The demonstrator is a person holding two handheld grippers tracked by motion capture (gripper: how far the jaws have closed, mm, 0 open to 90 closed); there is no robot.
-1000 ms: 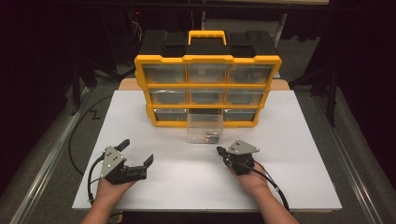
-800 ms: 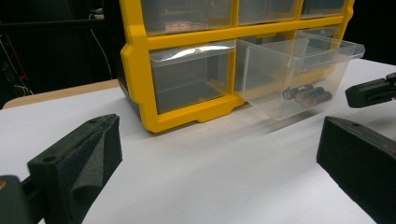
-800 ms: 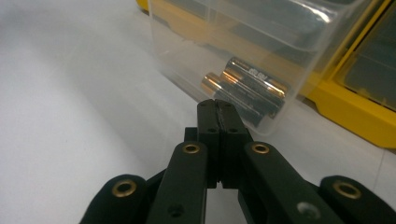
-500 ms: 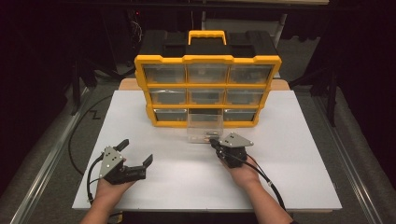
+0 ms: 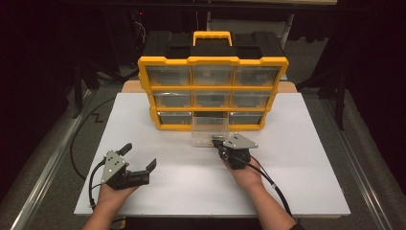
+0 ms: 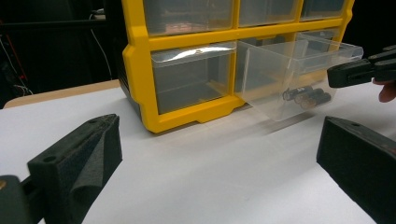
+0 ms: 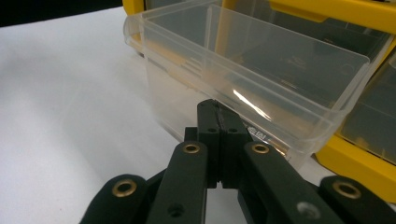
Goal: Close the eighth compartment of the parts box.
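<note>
A yellow and black drawer organizer [image 5: 213, 61] stands at the back of the white table. Its bottom middle clear drawer [image 5: 209, 132] is pulled out and holds a few batteries [image 6: 308, 96]. My right gripper [image 5: 215, 140] is shut with nothing between its jaws, and its tips [image 7: 218, 108] sit right at the drawer's front wall [image 7: 261, 60]; whether they touch it I cannot tell. My left gripper [image 5: 140, 156] rests open on the table at the front left, well away from the organizer. In the left gripper view its wide-set jaws [image 6: 219, 158] frame the drawer [image 6: 280, 70] and the right gripper [image 6: 334, 74].
The white table top [image 5: 306, 182] stretches to both sides of the organizer and in front of it. Black cables trail from both grippers toward the front edge. Metal rails [image 5: 43, 177] run along the table's left and right. The surroundings are dark.
My right gripper has moved forward and a little left, up to the front of the pulled-out drawer. The left gripper has stayed where it was.
</note>
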